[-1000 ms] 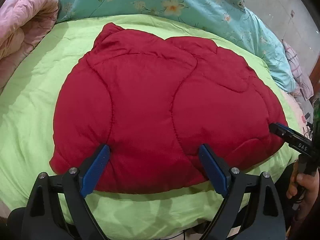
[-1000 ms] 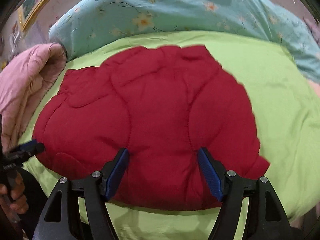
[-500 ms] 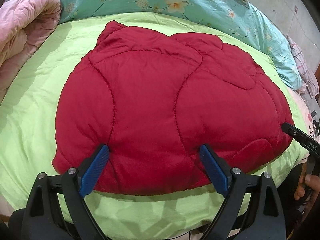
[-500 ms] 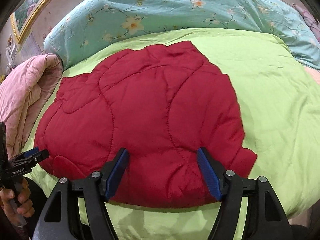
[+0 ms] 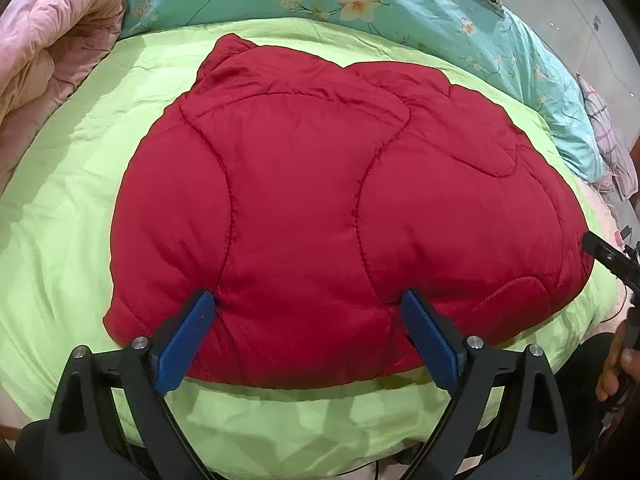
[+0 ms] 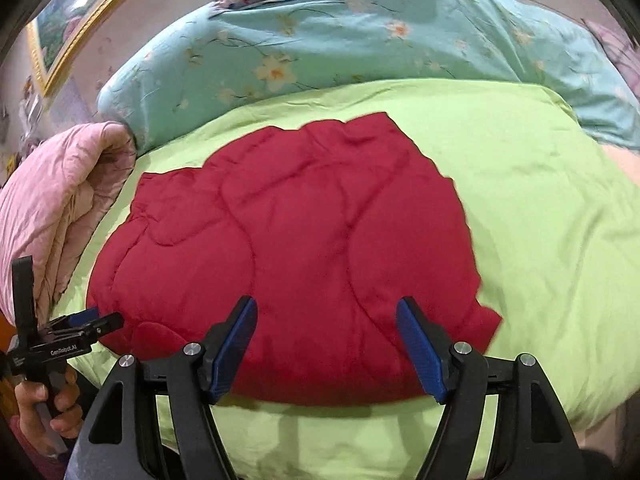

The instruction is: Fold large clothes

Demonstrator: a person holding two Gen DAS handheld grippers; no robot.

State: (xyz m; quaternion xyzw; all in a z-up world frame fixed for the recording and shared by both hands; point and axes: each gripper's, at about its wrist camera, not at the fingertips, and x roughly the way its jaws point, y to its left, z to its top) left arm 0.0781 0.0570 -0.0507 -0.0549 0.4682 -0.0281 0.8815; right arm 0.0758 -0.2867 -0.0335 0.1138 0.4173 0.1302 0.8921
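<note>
- Left wrist view — red padded jacket [image 5: 320, 216], folded, on green quilt [image 5: 60, 240]; left gripper [image 5: 308, 300] apart, empty.
- Right gripper [image 6: 326, 308] — apart, empty, backed off jacket's near edge since a second ago: fold released.

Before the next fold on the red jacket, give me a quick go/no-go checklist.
1. Jacket lying flat on green quilt: ok.
2. Left gripper open, nothing held: ok.
3. Right gripper open, nothing held: ok.
4. Near hem within reach of both grippers: ok.
5. Pink blanket clear of jacket: ok, beside it, not overlapping.
6. Sleeves tucked under or folded in: cannot tell.
</note>
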